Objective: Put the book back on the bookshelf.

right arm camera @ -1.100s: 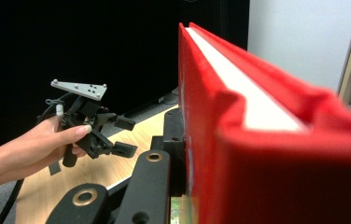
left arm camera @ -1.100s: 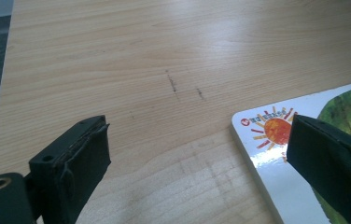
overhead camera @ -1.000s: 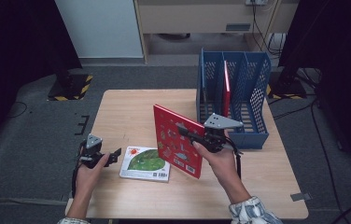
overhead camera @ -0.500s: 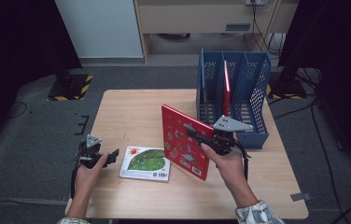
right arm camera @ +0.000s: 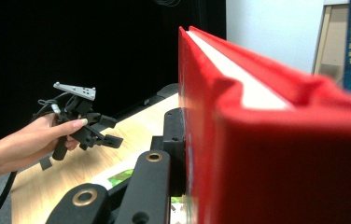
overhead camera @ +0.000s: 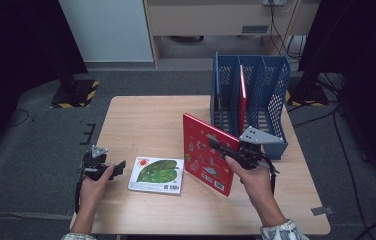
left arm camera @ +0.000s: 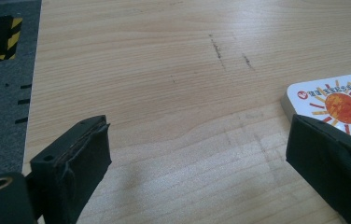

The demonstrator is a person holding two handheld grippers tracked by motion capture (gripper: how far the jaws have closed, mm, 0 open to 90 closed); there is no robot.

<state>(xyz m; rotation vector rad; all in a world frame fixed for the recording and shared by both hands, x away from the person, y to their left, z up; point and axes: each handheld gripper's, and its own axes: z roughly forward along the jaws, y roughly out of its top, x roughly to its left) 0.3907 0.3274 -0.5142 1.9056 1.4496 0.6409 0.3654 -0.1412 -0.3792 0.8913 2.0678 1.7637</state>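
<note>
The right gripper (overhead camera: 224,148) is clamped on a thin red hardcover picture book (overhead camera: 207,152), held upright just in front of the blue plastic slotted file rack (overhead camera: 271,107), probably so it can slide edge-first into a slot. The left gripper (overhead camera: 110,167), jaws apart and empty, rests well left of the rack beside a flat white-and-green board book (overhead camera: 157,175), likely waiting its turn.

Red book (overhead camera: 207,152): bright red cover printed with small grey and white pictures; page block white, as the right gripper view shows.

Flat book (overhead camera: 156,174): white cover with a large green leaf; one corner carries an orange sun with red and yellow rays, as the left gripper view shows.

File rack (overhead camera: 271,100): blue, walls perforated with a regular hole pattern; a thin red book (overhead camera: 243,97) stands in it.

Table (overhead camera: 146,125): pale wood grain with a few dark scuff marks.

Left gripper (overhead camera: 121,165) and right gripper (overhead camera: 212,143): black bodies, grey top plates.

Floor (overhead camera: 36,140): dark grey.

Base plate (overhead camera: 76,95): black, edged with yellow and black stripes.
</note>
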